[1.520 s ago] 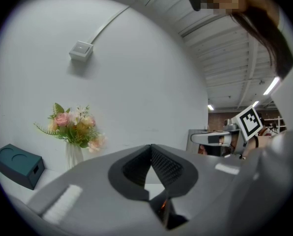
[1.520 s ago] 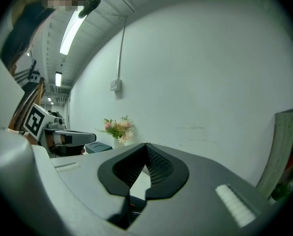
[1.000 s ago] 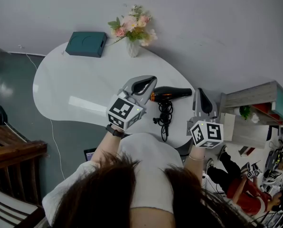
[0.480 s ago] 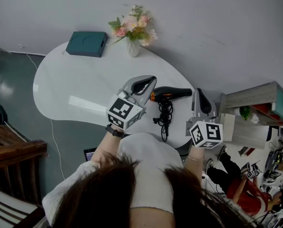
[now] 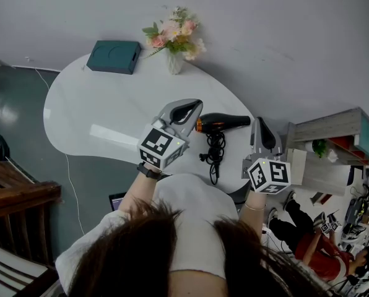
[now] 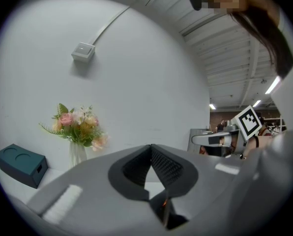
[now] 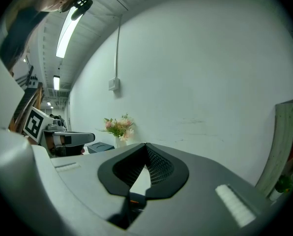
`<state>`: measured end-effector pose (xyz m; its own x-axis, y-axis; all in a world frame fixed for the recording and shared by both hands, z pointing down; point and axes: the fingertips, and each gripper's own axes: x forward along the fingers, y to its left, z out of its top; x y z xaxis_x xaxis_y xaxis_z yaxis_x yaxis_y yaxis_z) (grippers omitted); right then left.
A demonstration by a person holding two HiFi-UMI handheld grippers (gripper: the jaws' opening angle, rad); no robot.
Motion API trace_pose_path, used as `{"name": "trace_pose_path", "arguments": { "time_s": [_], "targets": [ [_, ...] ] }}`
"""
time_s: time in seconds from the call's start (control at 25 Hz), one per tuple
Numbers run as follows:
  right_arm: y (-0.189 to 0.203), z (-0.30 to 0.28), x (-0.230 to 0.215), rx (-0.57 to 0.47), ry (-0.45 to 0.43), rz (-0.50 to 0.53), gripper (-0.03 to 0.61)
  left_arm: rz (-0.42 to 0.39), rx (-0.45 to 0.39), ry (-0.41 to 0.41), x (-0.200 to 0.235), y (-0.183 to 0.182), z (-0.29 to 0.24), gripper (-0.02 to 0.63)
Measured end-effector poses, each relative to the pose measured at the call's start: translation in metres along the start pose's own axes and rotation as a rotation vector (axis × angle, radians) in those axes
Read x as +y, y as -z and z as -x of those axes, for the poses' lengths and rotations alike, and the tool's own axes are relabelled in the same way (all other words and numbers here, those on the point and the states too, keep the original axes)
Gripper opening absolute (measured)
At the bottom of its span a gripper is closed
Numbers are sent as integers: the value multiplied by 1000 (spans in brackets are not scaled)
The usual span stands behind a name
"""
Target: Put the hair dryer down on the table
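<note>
Jaws: left gripper (image 5: 195,104) and right gripper (image 5: 259,120) both pressed together, holding nothing.
Middle: black plastic hair dryer (image 5: 225,122) with an orange ring lies flat between them.
Near edge: its cord (image 5: 214,150), bunched.
Open room: glossy white rounded counter (image 5: 98,113), leftward.
Far edge: teal box (image 5: 113,57), white vase (image 5: 174,62).
</note>
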<state>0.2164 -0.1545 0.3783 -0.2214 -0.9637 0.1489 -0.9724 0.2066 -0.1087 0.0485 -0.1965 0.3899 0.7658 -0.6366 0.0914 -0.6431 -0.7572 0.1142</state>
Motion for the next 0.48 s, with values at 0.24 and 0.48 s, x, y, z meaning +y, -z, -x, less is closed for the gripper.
{"name": "trace_pose_path", "arguments": {
  "time_s": [0.24, 0.48],
  "targets": [
    [0, 2, -4, -6, 11, -4, 2, -5, 0, -2, 0, 0, 1, 58],
    [-6, 6, -10, -28, 29, -7, 2, -8, 5, -5, 0, -1, 3, 58]
  ]
}}
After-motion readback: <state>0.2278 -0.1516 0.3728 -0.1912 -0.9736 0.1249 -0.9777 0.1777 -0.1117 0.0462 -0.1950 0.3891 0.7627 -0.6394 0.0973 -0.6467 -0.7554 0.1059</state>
